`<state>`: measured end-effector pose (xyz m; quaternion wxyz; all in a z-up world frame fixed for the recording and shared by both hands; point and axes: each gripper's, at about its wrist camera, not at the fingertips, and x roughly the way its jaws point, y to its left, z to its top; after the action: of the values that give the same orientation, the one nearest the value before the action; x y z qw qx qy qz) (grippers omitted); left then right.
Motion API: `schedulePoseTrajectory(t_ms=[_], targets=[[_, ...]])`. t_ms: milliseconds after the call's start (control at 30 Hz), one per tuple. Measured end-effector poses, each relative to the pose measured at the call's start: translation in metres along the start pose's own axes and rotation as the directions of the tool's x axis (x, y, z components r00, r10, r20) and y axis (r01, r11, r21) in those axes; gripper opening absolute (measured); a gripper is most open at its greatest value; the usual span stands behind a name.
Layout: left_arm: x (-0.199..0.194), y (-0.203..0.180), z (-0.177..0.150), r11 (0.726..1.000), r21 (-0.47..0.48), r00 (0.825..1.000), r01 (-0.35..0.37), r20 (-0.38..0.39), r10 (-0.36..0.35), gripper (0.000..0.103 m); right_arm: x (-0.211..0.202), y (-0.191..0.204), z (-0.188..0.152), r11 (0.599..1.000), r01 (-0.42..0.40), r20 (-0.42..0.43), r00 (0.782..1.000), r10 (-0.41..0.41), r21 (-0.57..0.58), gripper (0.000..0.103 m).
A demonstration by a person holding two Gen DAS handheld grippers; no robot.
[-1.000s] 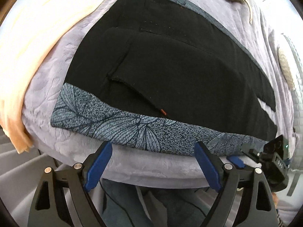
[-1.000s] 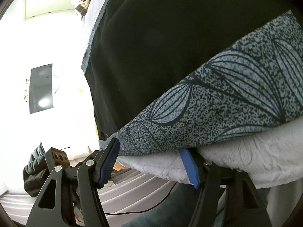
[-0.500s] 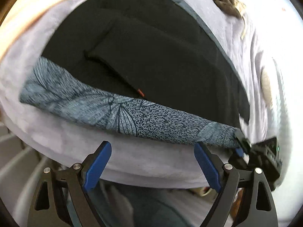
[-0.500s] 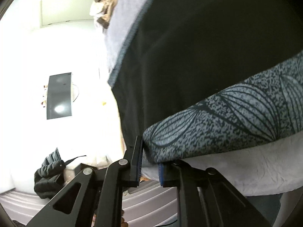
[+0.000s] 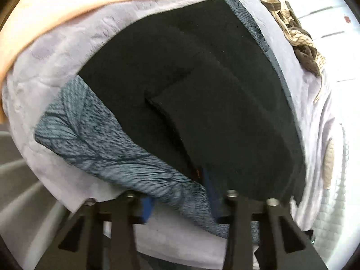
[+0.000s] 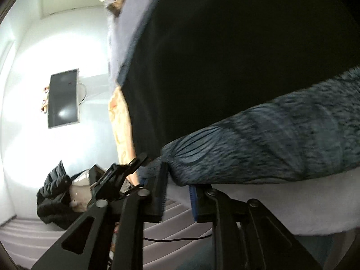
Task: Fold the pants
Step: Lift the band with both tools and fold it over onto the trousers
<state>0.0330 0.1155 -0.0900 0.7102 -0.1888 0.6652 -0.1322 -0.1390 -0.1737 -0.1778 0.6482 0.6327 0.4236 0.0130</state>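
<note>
Black pants [image 5: 202, 90] with a grey leaf-patterned side stripe [image 5: 101, 144] lie flat on a lavender blanket [image 5: 67, 51]. My left gripper [image 5: 180, 202] is at the near edge, its jaws closing with the stripe and the black cloth bunched between the blue pads [image 5: 147, 209]. In the right wrist view the same pants [image 6: 225, 67] fill the upper right. My right gripper [image 6: 177, 191] holds the end of the stripe [image 6: 270, 139]. Its jaws are opening slightly, and the cloth's corner still sits pinched between them.
A peach blanket [image 5: 56, 4] lies along the far left and a brown patterned garment [image 5: 297, 36] at the far right. Beyond the bed's end are a dark wall screen [image 6: 64, 97], a black jacket [image 6: 51, 198] and a thin cable [image 6: 175, 239] near the floor.
The left gripper rolled and dipped toward the near edge, and its wide jaws came together on the stripe. The right jaws went from open to gripping the stripe's end.
</note>
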Motion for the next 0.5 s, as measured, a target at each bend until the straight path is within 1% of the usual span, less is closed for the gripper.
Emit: schedulePoseTrajectory(t_ms=[33, 67, 100, 133, 200, 267, 333, 367, 400, 433, 500], targets=[[-0.005, 0.005, -0.002, 1.0, 0.004, 1.0, 0.0, 0.012, -0.001, 0.029, 0.001, -0.006, 0.001, 1.0, -0.004, 0.002, 1.0, 0.004, 0.015, 0.024], [-0.011, 0.004, -0.005, 1.0, 0.006, 1.0, -0.009, 0.025, 0.009, 0.024, 0.0, -0.012, 0.003, 0.999, -0.02, 0.004, 1.0, 0.02, 0.039, 0.019], [-0.018, 0.001, -0.007, 1.0, 0.014, 0.999, -0.024, 0.037, 0.024, 0.022, -0.001, -0.015, 0.004, 0.999, -0.026, 0.007, 1.0, 0.025, 0.048, 0.016], [-0.024, -0.003, -0.011, 0.999, 0.02, 0.998, -0.03, 0.048, 0.029, 0.022, -0.005, -0.01, 0.005, 0.999, -0.027, 0.015, 1.0, 0.026, 0.031, 0.012], [-0.042, -0.017, -0.013, 0.998, 0.047, 0.996, -0.048, 0.082, 0.044, 0.022, -0.014, 0.016, 0.006, 0.997, 0.007, 0.018, 1.0, -0.005, -0.072, 0.01], [-0.058, -0.039, -0.009, 0.995, 0.08, 0.992, -0.061, 0.117, 0.051, 0.022, -0.022, 0.047, 0.007, 0.981, 0.056, 0.029, 0.998, -0.052, -0.188, 0.009], [-0.069, -0.058, 0.001, 0.991, 0.118, 0.988, -0.07, 0.147, 0.052, 0.022, -0.032, 0.082, 0.015, 0.949, 0.106, 0.047, 0.994, -0.096, -0.296, 0.009], [-0.077, -0.073, 0.009, 0.985, 0.156, 0.984, -0.075, 0.171, 0.047, 0.022, -0.039, 0.105, 0.026, 0.926, 0.131, 0.058, 0.991, -0.119, -0.353, 0.009], [-0.078, -0.084, 0.018, 0.981, 0.176, 0.982, -0.076, 0.182, 0.043, 0.022, -0.041, 0.118, 0.035, 0.916, 0.139, 0.063, 0.99, -0.124, -0.375, 0.009], [-0.079, -0.097, 0.028, 0.976, 0.206, 0.981, -0.074, 0.194, 0.033, 0.022, -0.041, 0.118, 0.035, 0.916, 0.139, 0.063, 0.99, -0.124, -0.375, 0.009], [-0.074, -0.125, 0.056, 0.962, 0.268, 0.978, -0.062, 0.209, 0.005, 0.022, -0.042, 0.138, 0.063, 0.903, 0.152, 0.071, 0.988, -0.135, -0.402, 0.009]])
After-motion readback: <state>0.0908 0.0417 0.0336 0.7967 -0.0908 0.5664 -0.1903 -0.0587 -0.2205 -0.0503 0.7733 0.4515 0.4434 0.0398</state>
